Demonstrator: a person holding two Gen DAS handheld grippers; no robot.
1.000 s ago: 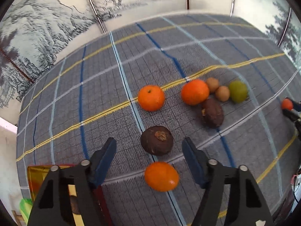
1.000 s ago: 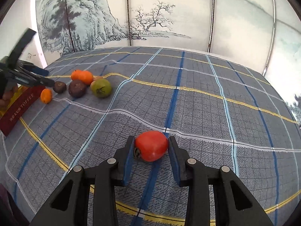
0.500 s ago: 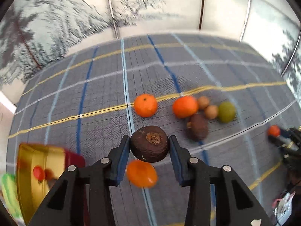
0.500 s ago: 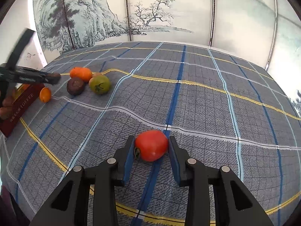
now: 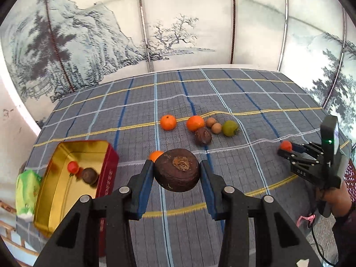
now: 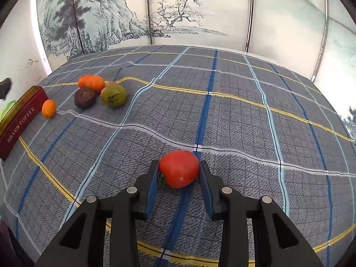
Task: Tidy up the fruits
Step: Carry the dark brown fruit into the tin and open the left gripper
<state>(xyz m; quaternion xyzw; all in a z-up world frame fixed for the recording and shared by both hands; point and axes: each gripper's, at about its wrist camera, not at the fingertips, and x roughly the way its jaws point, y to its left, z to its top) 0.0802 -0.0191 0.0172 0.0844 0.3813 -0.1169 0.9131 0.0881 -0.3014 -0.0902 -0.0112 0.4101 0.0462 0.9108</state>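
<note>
Woven checked tablecloth [image 6: 233, 120] looks matt; tin [image 5: 60, 184] shiny gold metal inside

Each camera sits just behind its tool, looking forward along the fingers over the tabletop [image 5: 255, 93]. Both views share the toffee tin [image 6: 20, 120] and the painted screen [image 6: 178, 11] beyond.

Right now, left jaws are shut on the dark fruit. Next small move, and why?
Probably carry the dark fruit left, over the open tin, before releasing. The left gripper holds it above the cloth, right of the tin, where a red fruit and a brown fruit already lie.
</note>
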